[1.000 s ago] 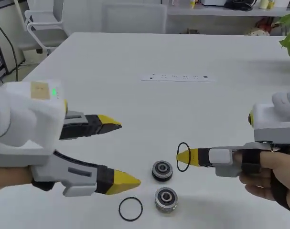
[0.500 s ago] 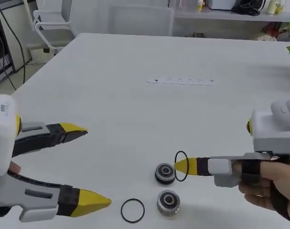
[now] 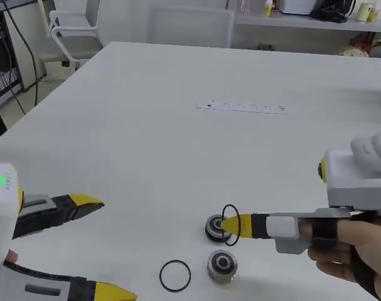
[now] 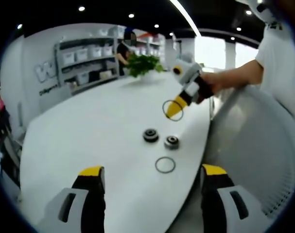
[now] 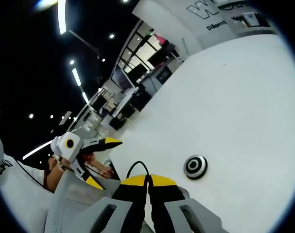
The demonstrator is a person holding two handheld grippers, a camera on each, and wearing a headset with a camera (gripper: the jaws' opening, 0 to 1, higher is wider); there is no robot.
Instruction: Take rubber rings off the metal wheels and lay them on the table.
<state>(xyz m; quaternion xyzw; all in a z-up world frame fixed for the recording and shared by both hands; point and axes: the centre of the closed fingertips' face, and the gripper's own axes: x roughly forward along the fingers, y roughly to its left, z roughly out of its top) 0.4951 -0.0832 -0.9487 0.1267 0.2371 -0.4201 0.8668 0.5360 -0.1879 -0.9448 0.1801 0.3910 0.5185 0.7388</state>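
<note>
Rubber rings: two appear off the wheels, one laid down and one not yet.
Worktop [image 3: 177, 125]: broad and white; all items sit near its front edge.
Left gripper [image 3: 102, 246]: fingers spread wide, holding nothing, well apart from the work.
Right gripper [image 3: 228, 224]: fingers closed tip to tip on a ring, raised off the worktop near the far wheel.
Metal wheels: far wheel [image 3: 213, 229] and near wheel [image 3: 221, 263], close together. The far one has a dark outer band; whether that is a ring cannot be told.
Laid ring [image 3: 175, 274]: flat, just beside the near wheel. Done.
Held ring [image 3: 230, 206]: upright in the fingers. The remaining step, by judgement, is laying it down.
</note>
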